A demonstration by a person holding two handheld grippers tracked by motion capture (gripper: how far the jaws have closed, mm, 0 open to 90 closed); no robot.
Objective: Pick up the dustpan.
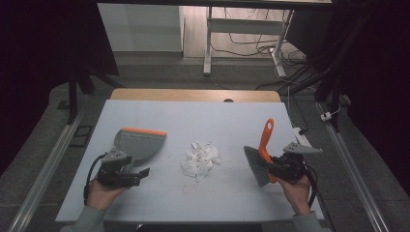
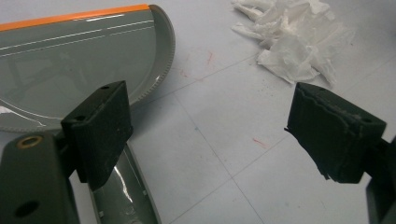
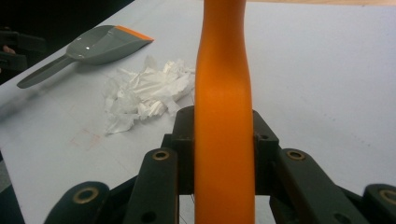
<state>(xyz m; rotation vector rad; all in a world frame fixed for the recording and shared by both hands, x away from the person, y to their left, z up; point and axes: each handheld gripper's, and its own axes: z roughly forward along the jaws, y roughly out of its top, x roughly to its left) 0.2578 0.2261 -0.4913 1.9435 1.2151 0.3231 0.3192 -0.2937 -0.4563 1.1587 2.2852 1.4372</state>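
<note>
Right gripper view, brush handle [image 3: 224,93] top cropped

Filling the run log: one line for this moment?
left gripper: open by dustpan handle | right gripper: shut on brush | paper scraps: piled between

High view: fixed above person's side, faces forward and down, far; takes in whole table [image 1: 145,108], floor and desk legs beyond. Landmark: paper pile [image 1: 199,158], mid-table.
Left gripper view: rides low, close over table, looks along own jaws; paper pile [image 2: 292,39] upper right, dustpan [image 2: 79,60] upper left.
Right gripper view: low, faces across table along brush handle [image 3: 223,116]; paper pile [image 3: 147,91] left of handle, dustpan [image 3: 95,44] beyond pile.
Shared by all three: paper pile, dustpan, table top.
</note>
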